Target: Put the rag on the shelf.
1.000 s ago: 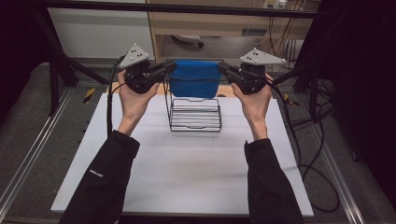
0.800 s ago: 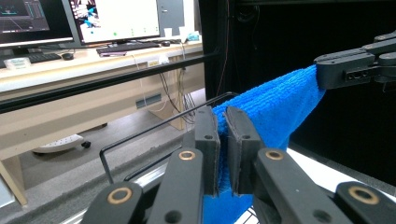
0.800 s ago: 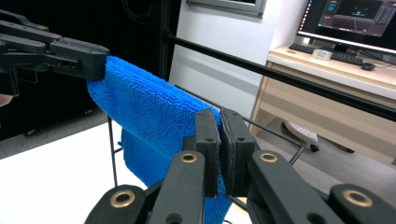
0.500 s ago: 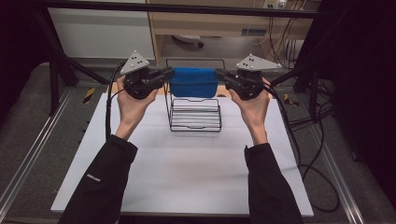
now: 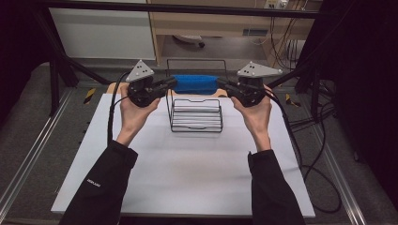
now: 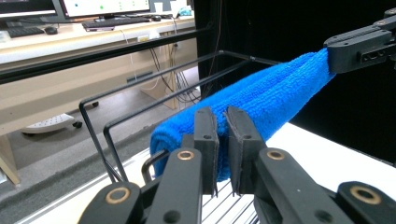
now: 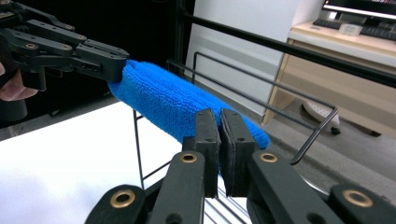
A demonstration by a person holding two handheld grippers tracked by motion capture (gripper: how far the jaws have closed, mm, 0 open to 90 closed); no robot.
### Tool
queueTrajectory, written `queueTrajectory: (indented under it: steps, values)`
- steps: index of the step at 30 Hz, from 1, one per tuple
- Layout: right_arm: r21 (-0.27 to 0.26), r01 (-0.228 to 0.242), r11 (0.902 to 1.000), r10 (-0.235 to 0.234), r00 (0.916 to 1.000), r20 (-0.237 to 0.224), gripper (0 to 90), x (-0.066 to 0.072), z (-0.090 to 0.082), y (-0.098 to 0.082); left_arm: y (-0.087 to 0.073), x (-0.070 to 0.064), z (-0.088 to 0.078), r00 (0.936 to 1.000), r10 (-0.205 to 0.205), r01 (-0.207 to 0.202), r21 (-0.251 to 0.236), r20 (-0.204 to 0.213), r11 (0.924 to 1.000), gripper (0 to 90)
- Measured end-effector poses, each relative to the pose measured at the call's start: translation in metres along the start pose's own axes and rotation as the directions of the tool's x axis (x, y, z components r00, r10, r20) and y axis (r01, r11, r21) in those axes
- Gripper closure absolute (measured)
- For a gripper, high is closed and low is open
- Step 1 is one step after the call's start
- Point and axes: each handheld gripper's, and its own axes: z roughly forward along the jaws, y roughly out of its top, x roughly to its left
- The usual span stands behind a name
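A folded blue towel (image 5: 195,83) is stretched level between my two grippers above a black wire rack (image 5: 196,115). My left gripper (image 5: 172,83) is shut on the towel's left end, and blue cloth (image 6: 261,100) shows between its jaws (image 6: 221,126). My right gripper (image 5: 219,84) is shut on the other end, its jaws (image 7: 219,126) pinched on the towel (image 7: 163,100). The towel runs close along the rack's upper rails (image 6: 154,84); whether it rests on them I cannot tell. The right gripper (image 6: 359,49) and the left gripper (image 7: 105,63) each show far off in the other's view.
The rack stands at the back middle of a white table board (image 5: 187,173). Behind it are a wooden shelf (image 5: 211,23) and a black frame bar (image 5: 187,7). Cables (image 5: 305,140) trail down the right side, and metal rails (image 5: 28,154) run along both table sides.
Both grippers have come down a little with the towel, the left one more. The towel now looks flatter and sits lower against the rack's upper rails.
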Motion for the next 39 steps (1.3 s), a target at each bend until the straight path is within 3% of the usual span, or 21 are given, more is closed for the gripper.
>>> queueTrajectory:
  steps: [10,17,31,35,39]
  values:
    - [0.037,-0.018,0.9992,0.018,0.9997,-0.015,86.8,-0.001,0.006,-0.016,-0.007,-0.002,-0.001,0.9999,0.0,-0.001,0.07,0.011,0.9975,77.7]
    - [0.045,-0.018,0.9989,0.018,0.9997,-0.014,86.5,-0.002,0.009,-0.021,0.007,-0.003,-0.012,0.9985,-0.042,0.04,0.053,0.037,0.9978,72.5]
    - [0.051,0.0,0.9987,0.001,0.9998,-0.02,86.4,-0.001,0.01,-0.023,0.022,-0.004,-0.017,0.9957,-0.075,0.072,0.048,0.056,0.9963,74.1]
    - [0.055,0.004,0.9985,-0.003,0.9998,-0.021,86.4,-0.001,0.01,-0.023,0.03,-0.002,-0.02,0.995,-0.083,0.082,0.021,0.055,0.9964,76.6]
    - [0.059,0.004,0.9982,-0.003,0.9998,-0.021,86.5,0.0,0.011,-0.024,0.032,-0.006,-0.014,0.9965,-0.063,0.059,0.079,0.054,0.9951,82.5]
